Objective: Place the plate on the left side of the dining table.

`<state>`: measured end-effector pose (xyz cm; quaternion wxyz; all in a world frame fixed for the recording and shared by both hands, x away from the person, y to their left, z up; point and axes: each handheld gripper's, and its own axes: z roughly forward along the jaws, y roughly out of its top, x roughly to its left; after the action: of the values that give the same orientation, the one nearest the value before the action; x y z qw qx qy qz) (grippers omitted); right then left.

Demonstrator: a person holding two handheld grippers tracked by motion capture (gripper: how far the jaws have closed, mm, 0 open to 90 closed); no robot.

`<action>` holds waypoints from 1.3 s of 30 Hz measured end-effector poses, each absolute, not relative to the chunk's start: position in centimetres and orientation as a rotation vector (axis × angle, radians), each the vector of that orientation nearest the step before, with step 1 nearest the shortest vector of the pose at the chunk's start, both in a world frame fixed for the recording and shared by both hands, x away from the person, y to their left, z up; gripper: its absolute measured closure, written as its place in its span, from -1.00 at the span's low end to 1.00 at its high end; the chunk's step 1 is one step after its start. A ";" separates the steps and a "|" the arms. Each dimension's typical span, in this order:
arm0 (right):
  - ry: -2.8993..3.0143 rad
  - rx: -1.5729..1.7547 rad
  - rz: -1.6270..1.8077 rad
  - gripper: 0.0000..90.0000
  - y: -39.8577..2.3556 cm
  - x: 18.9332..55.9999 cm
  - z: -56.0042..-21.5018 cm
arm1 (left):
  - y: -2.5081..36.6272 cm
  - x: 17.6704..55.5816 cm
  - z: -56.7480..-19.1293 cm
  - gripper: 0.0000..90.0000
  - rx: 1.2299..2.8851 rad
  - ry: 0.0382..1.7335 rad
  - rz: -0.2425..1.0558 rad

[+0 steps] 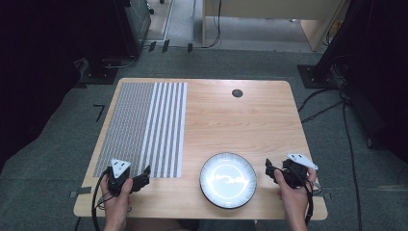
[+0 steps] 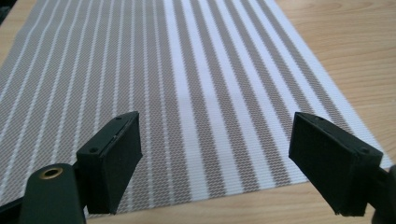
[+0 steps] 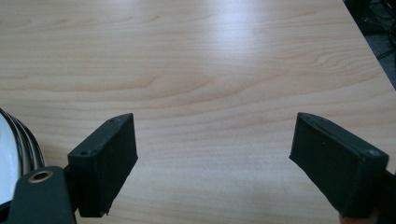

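We find no writing we can read on anything here. The plate [image 1: 228, 180] sits near the bench's [image 1: 231, 120] front edge, round, so no long axis. Left of the plate lies the mat [image 1: 144, 127], its stripes and long side running front to back, its near edge close to the left claw [image 1: 144, 174]. Right of the plate, just apart from its rim, our right claw [image 1: 269, 169] has bare wood ahead. Both claws gape wide, gripping nothing. Behind the plate the bench lies open.
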<state>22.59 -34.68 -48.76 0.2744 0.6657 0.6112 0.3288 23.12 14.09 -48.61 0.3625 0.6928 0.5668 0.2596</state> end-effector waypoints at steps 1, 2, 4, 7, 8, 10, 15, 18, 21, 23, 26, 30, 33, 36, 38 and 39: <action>1.640 1.794 0.891 -0.68 -34.6 22.7 -48.6 | 13.6 23.3 -48.6 -0.63 1.784 1.458 0.668; 1.637 1.794 0.896 -0.68 -34.6 22.9 -48.4 | 13.3 23.4 -48.5 -0.63 1.783 1.455 0.669; 1.635 1.812 0.909 -0.68 -34.6 23.2 -48.2 | 12.5 23.7 -48.5 -0.63 1.789 1.444 0.671; 1.648 1.808 0.886 -0.68 -34.1 23.4 -47.9 | 10.8 24.3 -48.3 -0.63 1.803 1.413 0.657; 1.648 1.808 0.886 -0.68 -34.1 23.4 -47.9 | 10.8 24.3 -48.3 -0.63 1.803 1.413 0.657; 1.654 1.788 0.902 -0.68 -33.7 23.2 -47.7 | 9.8 24.3 -48.2 -0.63 1.810 1.387 0.639; 1.626 1.802 0.975 -0.67 -33.1 22.6 -47.9 | 8.2 24.0 -48.6 -0.64 1.844 1.333 0.578; 1.627 1.776 0.997 -0.67 -32.7 22.0 -48.2 | 7.4 23.8 -48.6 -0.64 1.833 1.321 0.546; 1.627 1.775 1.021 -0.67 -32.5 21.8 -48.2 | 6.6 23.7 -48.6 -0.64 1.814 1.314 0.503; 1.624 1.779 1.027 -0.67 -32.4 21.7 -48.1 | 6.1 23.4 -48.5 -0.64 1.826 1.281 0.487; 1.623 1.788 1.062 -0.62 -31.7 21.4 -48.0 | 5.5 23.0 -48.4 -0.64 1.834 1.264 0.476; 1.629 1.764 1.084 -0.49 -31.0 21.2 -47.8 | 4.5 22.5 -48.4 -0.64 1.831 1.218 0.434; 1.636 1.754 1.087 -0.44 -30.6 21.1 -47.8 | 4.2 22.3 -48.4 -0.64 1.828 1.205 0.416; 1.671 1.738 1.107 -0.28 -30.1 21.0 -47.9 | 3.7 22.0 -48.3 -0.64 1.824 1.188 0.383; 1.704 1.727 1.127 -0.14 -29.8 20.9 -48.0 | 3.5 21.9 -48.3 -0.64 1.824 1.183 0.372; 1.722 1.724 1.135 -0.08 -29.6 20.9 -48.1 | 3.2 21.7 -48.2 -0.64 1.826 1.169 0.349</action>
<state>20.91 -29.58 -48.08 0.2250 0.6248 0.6242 0.4116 21.69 3.17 -48.24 0.4553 0.7404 0.4738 0.1416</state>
